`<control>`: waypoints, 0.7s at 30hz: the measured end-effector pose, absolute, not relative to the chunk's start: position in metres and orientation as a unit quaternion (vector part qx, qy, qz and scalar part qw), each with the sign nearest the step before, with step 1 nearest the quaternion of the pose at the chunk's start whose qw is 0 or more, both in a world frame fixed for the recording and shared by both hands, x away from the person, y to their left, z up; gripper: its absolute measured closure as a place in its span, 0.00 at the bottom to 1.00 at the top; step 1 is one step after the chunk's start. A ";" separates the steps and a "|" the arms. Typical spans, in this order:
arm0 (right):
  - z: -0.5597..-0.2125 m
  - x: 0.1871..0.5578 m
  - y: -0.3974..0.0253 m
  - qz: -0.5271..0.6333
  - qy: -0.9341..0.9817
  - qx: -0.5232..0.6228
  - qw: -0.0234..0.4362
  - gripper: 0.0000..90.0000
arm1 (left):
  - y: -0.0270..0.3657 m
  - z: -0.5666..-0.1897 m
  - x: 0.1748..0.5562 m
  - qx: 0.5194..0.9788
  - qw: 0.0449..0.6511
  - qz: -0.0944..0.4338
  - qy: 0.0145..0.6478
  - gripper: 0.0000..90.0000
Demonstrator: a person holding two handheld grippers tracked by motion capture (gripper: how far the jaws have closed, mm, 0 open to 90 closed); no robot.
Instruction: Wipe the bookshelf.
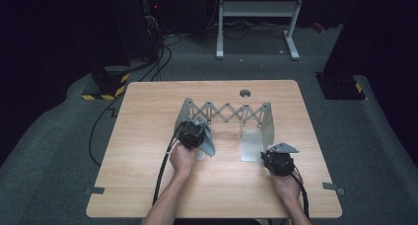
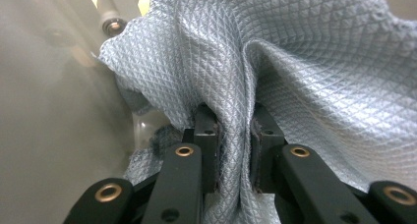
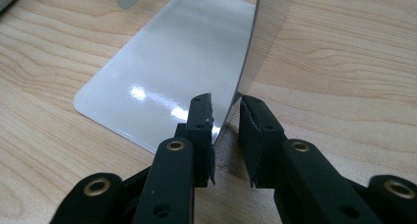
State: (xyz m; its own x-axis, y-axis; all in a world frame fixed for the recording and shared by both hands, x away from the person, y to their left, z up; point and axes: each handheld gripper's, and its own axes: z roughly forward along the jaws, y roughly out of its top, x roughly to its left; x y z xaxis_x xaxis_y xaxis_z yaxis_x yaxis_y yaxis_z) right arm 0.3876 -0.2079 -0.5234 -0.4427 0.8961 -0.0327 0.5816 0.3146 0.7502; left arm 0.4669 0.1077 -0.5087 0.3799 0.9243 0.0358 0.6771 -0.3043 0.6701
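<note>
The left gripper (image 2: 235,135) was clamped on a fold of blue-grey waffle-weave cloth (image 2: 295,67), pressed against the expanding metal rack (image 1: 224,111) just ahead, seemingly to wipe it. The right gripper (image 3: 226,130) straddled the rack's upright end plate (image 3: 255,52), jaws slightly apart, likely steadying it.

No readable text, label, brand or number on anything in view

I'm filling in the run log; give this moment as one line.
left gripper: shut on blue cloth, at rack's left plate | right gripper: jaws astride upright plate edge, not closed | metal rack: on table
</note>
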 end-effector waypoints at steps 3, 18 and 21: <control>-0.523 0.388 -0.208 0.342 0.777 0.475 0.230 0.84 | 0.106 -0.508 0.470 0.778 0.291 0.212 0.515 0.86; -0.523 0.387 -0.208 0.341 0.778 0.475 0.231 0.84 | 0.101 -0.498 0.470 0.767 0.338 0.187 0.512 0.88; -0.523 0.387 -0.208 0.341 0.778 0.475 0.231 0.84 | 0.102 -0.491 0.468 0.763 0.348 0.194 0.509 0.88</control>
